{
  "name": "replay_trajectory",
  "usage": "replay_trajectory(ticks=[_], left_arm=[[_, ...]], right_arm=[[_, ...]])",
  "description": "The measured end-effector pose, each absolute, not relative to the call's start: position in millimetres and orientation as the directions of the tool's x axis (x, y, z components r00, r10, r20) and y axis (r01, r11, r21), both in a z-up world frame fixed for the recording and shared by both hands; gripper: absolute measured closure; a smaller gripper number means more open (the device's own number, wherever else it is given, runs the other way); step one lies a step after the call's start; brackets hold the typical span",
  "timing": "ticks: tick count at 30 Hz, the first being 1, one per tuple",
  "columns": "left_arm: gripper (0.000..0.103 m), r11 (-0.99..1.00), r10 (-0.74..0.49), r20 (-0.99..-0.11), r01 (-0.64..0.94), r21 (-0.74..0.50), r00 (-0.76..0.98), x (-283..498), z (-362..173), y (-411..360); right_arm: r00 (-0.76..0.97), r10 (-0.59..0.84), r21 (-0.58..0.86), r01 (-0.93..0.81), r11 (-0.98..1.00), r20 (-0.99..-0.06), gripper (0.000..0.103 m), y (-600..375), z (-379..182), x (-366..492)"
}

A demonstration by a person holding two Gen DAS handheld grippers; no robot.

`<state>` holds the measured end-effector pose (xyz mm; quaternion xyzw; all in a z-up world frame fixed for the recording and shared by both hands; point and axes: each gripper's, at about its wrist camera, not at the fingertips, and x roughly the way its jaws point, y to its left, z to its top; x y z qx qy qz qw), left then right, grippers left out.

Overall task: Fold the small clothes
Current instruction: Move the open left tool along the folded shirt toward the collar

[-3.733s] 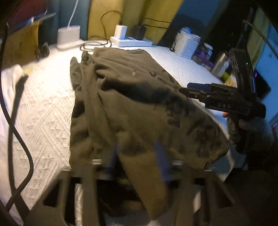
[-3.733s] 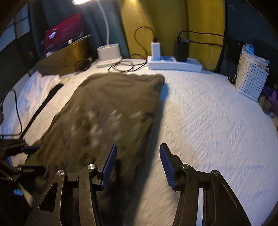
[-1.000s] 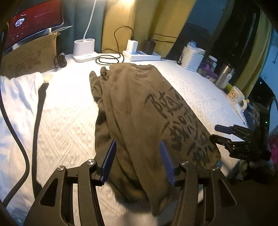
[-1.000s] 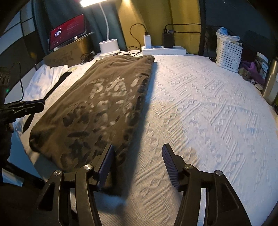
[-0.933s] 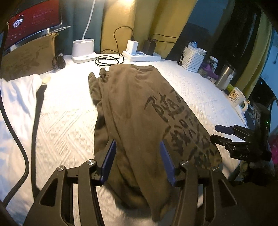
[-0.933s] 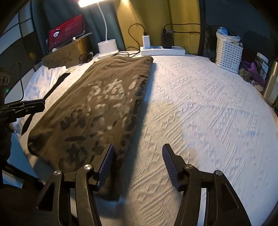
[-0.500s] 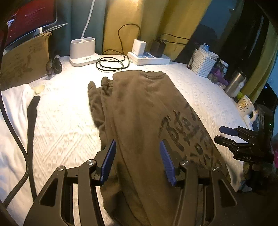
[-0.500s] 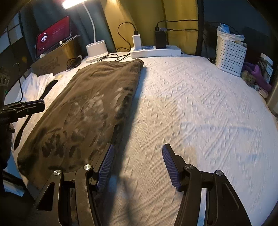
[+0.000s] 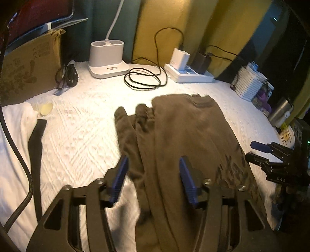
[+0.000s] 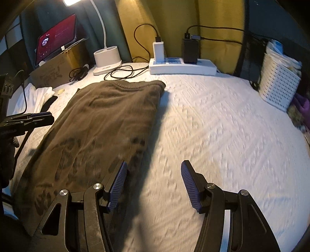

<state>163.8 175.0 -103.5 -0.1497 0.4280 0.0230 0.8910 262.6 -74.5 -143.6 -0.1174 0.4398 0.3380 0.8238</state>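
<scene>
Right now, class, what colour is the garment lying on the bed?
Olive-brown garment with a darker print toward its near end, clearest in the right wrist view.

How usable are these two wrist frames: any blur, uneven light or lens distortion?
Left wrist view: warm lamplight, fisheye bending; the olive shirt smears near the left gripper. Right wrist view: lamp head blown out, white bedspread motion-streaked, dark vignetted corners.
</scene>
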Motion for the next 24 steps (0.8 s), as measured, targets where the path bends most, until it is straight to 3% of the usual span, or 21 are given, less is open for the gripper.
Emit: replay_trajectory(ticks=[1,2,17,19,21,24], left_arm=[[0.022,0.951,-0.088,-0.767,-0.174,-0.254,0.636,168.0,-105.1,178.6],[0.019,0.950,-0.090,-0.765,-0.176,-0.259,0.637,171.3,-106.5,181.0],[0.019,0.930,-0.116,-0.755,-0.196,-0.311,0.646,218.0,-131.0,198.1],[0.018,0.930,-0.120,-0.752,-0.191,-0.312,0.648,222.1,-131.1,198.5],[0.018,0.928,-0.127,-0.751,-0.190,-0.320,0.648,225.2,-130.9,199.1],[0.018,0.927,-0.133,-0.751,-0.186,-0.324,0.646,228.2,-130.9,197.6]], right_arm=[[0.385,0.454,0.101,-0.663,0.742,-0.804,0.043,-72.0,-143.4,265.6],[0.385,0.454,0.098,-0.667,0.739,-0.803,0.043,-69.1,-143.2,269.3],[0.393,0.456,0.091,-0.670,0.737,-0.799,0.042,-42.8,-148.4,323.2],[0.396,0.462,0.094,-0.670,0.736,-0.794,0.040,-39.0,-148.6,328.4],[0.398,0.468,0.099,-0.669,0.737,-0.789,0.031,-35.8,-149.6,333.7],[0.391,0.480,0.118,-0.667,0.735,-0.785,0.028,-32.5,-152.8,343.0]])
